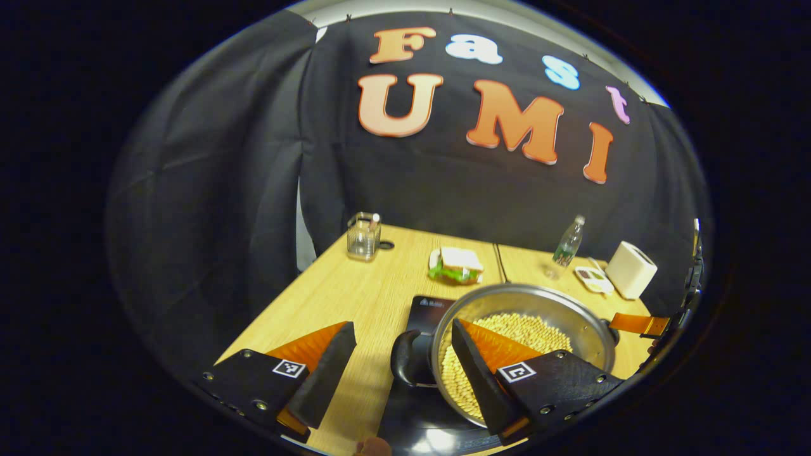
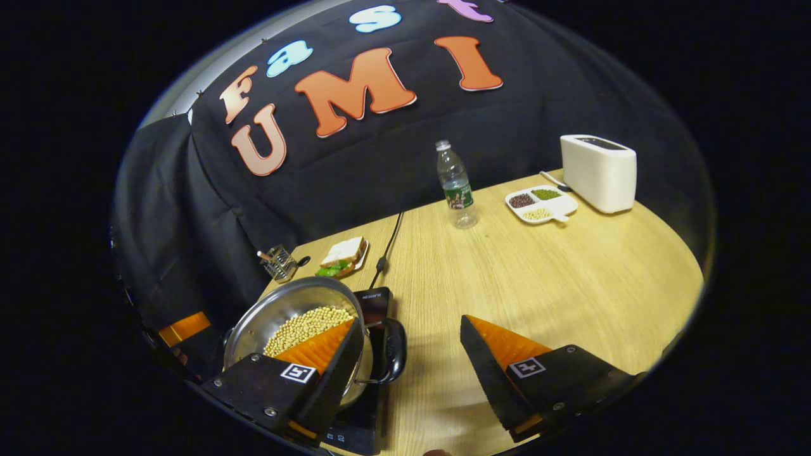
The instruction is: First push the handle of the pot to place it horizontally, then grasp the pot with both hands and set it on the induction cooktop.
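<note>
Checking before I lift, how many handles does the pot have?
2: one handle on the pot by the left gripper, another by the right gripper. Both grippers' fingers are spread.

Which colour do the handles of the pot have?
Black. The pot has looped handles, and they show best in the right gripper view.

— What's the pot point(image 1: 570, 316) made of?
— Brushed metal, dull sheen; its side handle point(image 1: 405, 358) looks like glossy dark plastic.
— And under it?
— A glossy black cooktop point(image 1: 412, 418) on a matt, pale wood-grain table point(image 2: 570, 285).
</note>
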`<move>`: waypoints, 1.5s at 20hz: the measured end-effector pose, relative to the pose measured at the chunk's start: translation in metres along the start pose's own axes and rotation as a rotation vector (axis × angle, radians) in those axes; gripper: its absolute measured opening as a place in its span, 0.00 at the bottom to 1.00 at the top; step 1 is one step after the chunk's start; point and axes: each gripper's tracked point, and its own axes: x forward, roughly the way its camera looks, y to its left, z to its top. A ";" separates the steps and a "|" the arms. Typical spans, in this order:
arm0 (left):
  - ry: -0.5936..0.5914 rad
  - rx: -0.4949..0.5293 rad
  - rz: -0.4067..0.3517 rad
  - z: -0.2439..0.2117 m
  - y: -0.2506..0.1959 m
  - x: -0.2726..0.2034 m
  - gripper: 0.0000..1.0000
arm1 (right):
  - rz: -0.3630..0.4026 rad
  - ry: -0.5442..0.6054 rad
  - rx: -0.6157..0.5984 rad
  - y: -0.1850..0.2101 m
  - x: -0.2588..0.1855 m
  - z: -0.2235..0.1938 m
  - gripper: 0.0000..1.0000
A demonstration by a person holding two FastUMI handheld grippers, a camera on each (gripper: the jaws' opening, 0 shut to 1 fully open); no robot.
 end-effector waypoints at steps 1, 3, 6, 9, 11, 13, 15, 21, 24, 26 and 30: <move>-0.072 0.007 -0.007 0.025 -0.011 -0.015 0.93 | -0.011 -0.040 -0.023 -0.007 -0.013 0.015 0.95; -0.202 0.016 -0.034 0.068 -0.041 -0.058 0.93 | -0.036 -0.117 -0.081 -0.025 -0.042 0.043 0.95; -0.300 0.053 -0.077 0.101 -0.092 -0.098 0.89 | -0.061 -0.231 -0.152 -0.046 -0.090 0.089 0.95; -0.364 0.055 -0.133 0.130 -0.146 -0.131 0.92 | -0.106 -0.329 -0.232 -0.074 -0.141 0.130 0.95; -0.380 0.049 -0.174 0.141 -0.173 -0.150 0.92 | -0.129 -0.384 -0.256 -0.091 -0.174 0.154 0.95; -0.418 0.052 -0.189 0.155 -0.186 -0.167 0.89 | -0.158 -0.431 -0.269 -0.109 -0.202 0.173 0.95; -0.439 0.061 -0.193 0.159 -0.198 -0.178 0.92 | -0.182 -0.472 -0.282 -0.124 -0.226 0.188 0.95; -0.416 0.055 -0.255 0.143 -0.230 -0.189 0.89 | -0.179 -0.496 -0.268 -0.140 -0.247 0.185 1.00; -0.419 0.065 -0.254 0.143 -0.227 -0.194 0.89 | -0.157 -0.487 -0.267 -0.135 -0.251 0.174 1.00; -0.437 0.055 -0.255 0.146 -0.223 -0.198 0.92 | -0.144 -0.491 -0.273 -0.130 -0.251 0.171 0.95; -0.423 0.049 -0.230 0.143 -0.209 -0.200 0.89 | -0.132 -0.509 -0.274 -0.125 -0.253 0.172 0.95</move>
